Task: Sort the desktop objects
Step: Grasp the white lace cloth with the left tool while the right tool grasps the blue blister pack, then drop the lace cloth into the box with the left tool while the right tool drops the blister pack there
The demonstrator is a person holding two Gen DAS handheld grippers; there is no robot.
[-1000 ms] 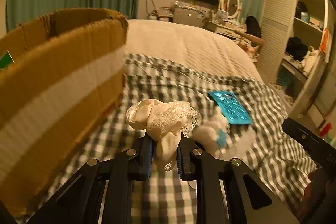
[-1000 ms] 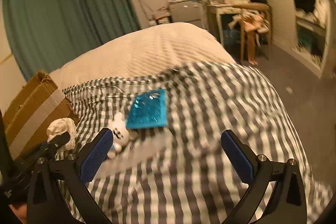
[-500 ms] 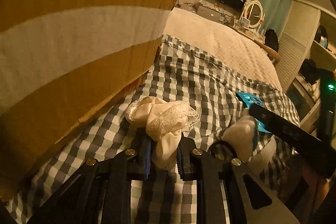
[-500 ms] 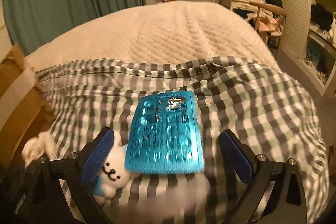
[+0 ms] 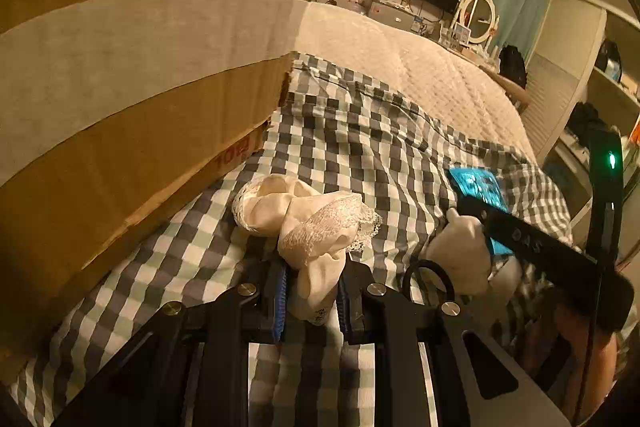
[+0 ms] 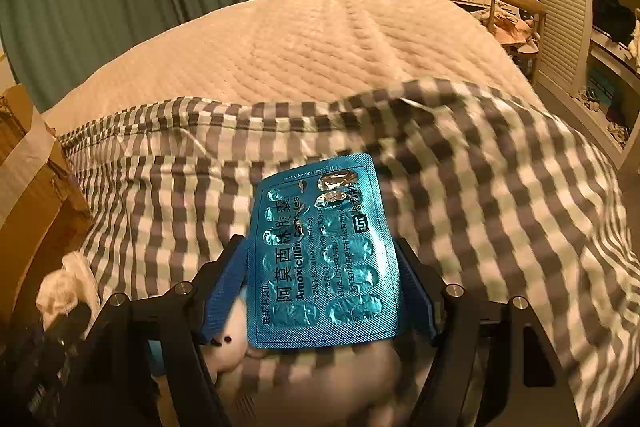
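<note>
Both grippers loaded or loading, box wall right at my left

My left gripper (image 5: 310, 291) is clamped on the cream lace cloth (image 5: 308, 223), which bunches out ahead of the pads just above the checked blanket (image 5: 352, 131); on the other side my right gripper (image 6: 320, 291) has its blue pads either side of the blue blister pack (image 6: 322, 259), close in but whether they bite yet I cannot tell, with the white plush toy (image 6: 230, 341) just beneath the pack's near edge. I judge I'm mid-sort: cloth is in hand, the pack is being taken. Next I need height on the left, because the cardboard box (image 5: 132, 75) stands tall close beside it and its rim is above my view. Open room lies forward and to the right across the blanket; the pack's thin edges could slip
</note>
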